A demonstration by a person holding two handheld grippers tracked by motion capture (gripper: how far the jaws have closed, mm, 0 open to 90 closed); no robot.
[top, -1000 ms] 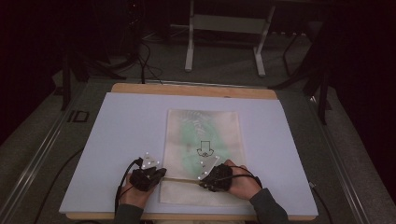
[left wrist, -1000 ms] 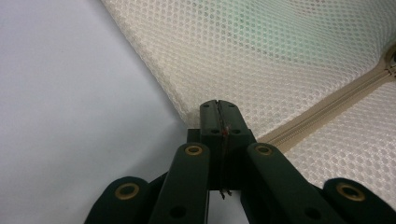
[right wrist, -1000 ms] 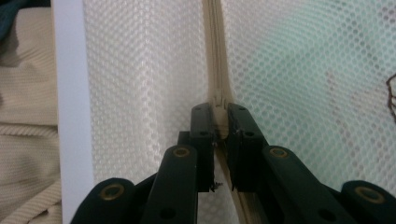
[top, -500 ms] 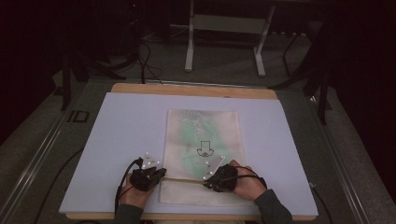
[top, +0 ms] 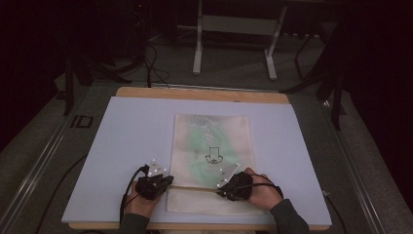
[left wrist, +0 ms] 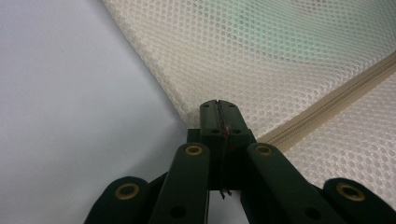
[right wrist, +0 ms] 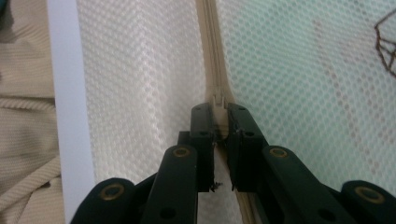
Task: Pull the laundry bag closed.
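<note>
mesh bag lies on the mat, middle-near part | zipper runs across its near end | left gripper at zipper's left end | right gripper on zipper, further right

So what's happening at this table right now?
A person works on a cream mesh laundry bag lying flat on the table. The left hand-held gripper is clamped shut at the bag's edge, at the end of the zipper. The right hand-held gripper is closed on the zipper's slider.
</note>
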